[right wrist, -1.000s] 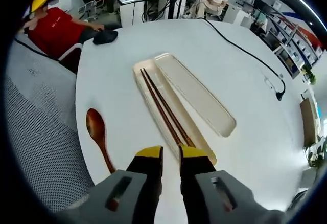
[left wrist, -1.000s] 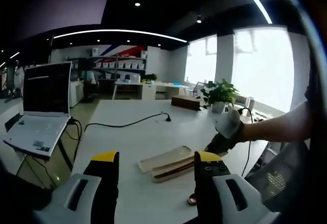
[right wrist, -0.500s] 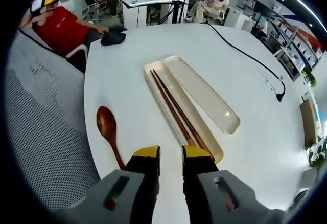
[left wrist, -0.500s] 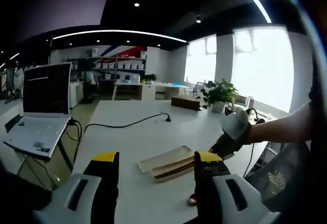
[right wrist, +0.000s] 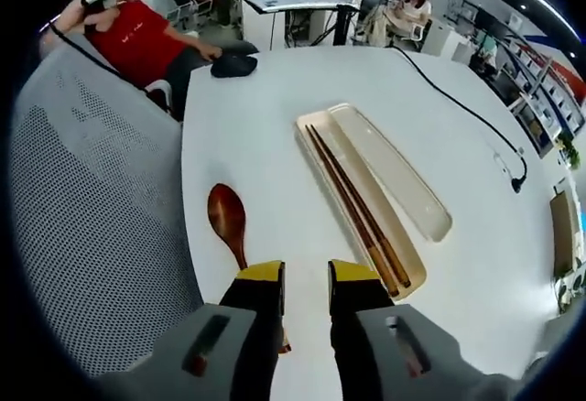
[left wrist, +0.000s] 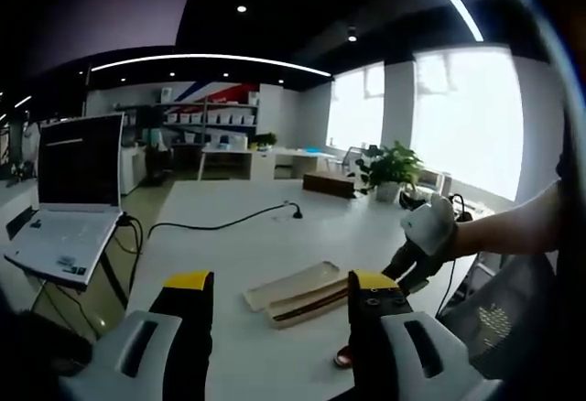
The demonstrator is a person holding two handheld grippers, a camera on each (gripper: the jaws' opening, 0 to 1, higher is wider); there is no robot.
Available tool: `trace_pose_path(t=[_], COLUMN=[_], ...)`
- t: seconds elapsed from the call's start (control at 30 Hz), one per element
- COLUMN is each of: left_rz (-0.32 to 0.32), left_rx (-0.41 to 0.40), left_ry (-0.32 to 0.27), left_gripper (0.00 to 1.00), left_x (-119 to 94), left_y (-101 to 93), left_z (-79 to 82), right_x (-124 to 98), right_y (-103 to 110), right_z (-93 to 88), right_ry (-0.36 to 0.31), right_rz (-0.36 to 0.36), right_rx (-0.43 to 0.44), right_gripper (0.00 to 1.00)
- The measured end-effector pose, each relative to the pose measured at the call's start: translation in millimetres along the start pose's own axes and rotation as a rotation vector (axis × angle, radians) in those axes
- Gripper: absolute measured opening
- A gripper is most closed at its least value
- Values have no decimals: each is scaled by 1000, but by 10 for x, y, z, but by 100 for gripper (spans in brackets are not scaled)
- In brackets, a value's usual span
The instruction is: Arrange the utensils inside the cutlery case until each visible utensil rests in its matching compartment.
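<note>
Since the earlier frames the right tongs (right wrist: 305,277) have drawn back from the case end and swung toward the spoon, so the spoon's handle now runs under the tip of their left-hand jaw, while the left tongs (left wrist: 279,284) have barely shifted. The white worktop (right wrist: 275,99) carries everything: the cream cutlery case (right wrist: 371,204) lies open near its middle, its lid (right wrist: 392,181) touching it on the far side, and the two brown chopsticks (right wrist: 352,204) already rest lengthwise inside the case. The wooden spoon (right wrist: 229,222) lies outside, on the bare worktop just beside the case and close to the worktop's edge, with a mesh chair (right wrist: 101,218) beyond that edge. Both pairs of tongs stand part open with nothing between the jaws; the left pair hangs well back from the case. My judgement is that the spoon is the one piece left to place. The risk lies in its position: a glancing pinch on the thin handle could skid it off the near edge, or a tilted carry could knock the chopsticks out of their slot.
</note>
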State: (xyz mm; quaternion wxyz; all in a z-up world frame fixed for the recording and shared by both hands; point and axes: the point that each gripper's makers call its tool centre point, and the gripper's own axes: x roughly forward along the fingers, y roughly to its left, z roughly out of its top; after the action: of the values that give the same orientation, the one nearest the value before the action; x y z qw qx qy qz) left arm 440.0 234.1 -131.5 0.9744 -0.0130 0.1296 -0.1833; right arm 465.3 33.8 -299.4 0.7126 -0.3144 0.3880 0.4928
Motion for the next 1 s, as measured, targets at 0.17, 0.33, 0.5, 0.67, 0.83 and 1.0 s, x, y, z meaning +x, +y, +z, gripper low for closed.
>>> trace_pose_path(t=[0.17, 0.33, 0.5, 0.67, 0.83, 1.0], left_rz=[-3, 6, 5, -1, 3, 4], left_rx=[5, 7, 16, 38, 55, 64], left_ry=[7, 6, 6, 19, 0, -13], left_gripper=[61, 61, 61, 61, 60, 58], left_x=[6, -2, 4, 18, 5, 0], left_y=[-21, -17, -34, -70, -62, -52], left_z=[-12, -10, -6, -27, 9, 30], right_x=[62, 109, 148, 201, 224, 244], right_y=[96, 213, 345, 507, 582, 591], right_z=[-9, -14, -49, -114, -152, -178], right_ry=[4, 11, 9, 16, 34, 51], right_rz=[37, 80, 121, 177, 203, 208], right_rx=[-29, -64, -96, -126, -158, -166], right_gripper=[18, 19, 19, 19, 20, 20])
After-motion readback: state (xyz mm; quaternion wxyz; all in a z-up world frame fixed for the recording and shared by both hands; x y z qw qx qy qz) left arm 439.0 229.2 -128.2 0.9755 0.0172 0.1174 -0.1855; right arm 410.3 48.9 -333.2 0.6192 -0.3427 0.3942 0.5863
